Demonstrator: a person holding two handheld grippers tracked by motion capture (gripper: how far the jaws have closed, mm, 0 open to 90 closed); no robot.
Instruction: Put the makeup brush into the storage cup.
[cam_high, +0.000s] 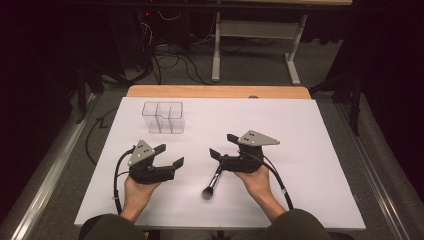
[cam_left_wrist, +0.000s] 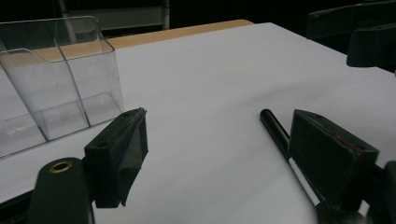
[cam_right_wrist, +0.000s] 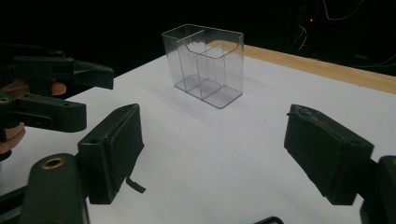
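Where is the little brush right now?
In the high view the brush lies on the white table, just under the right gripper, on the near side from the clear organizer.

On the table (cam_high: 300, 130), the compartmented holder (cam_high: 163, 117) stands toward the far left, at about eleven o'clock from the middle. The left gripper (cam_high: 167, 156) rests near the front, at about six o'clock from the holder and well apart from it. The right gripper (cam_high: 223, 145) sits at three o'clock from the left one, the two facing each other across a gap. The brush (cam_high: 213, 182) lies on the table at six o'clock from the right gripper, just beside that hand, between the two grippers.
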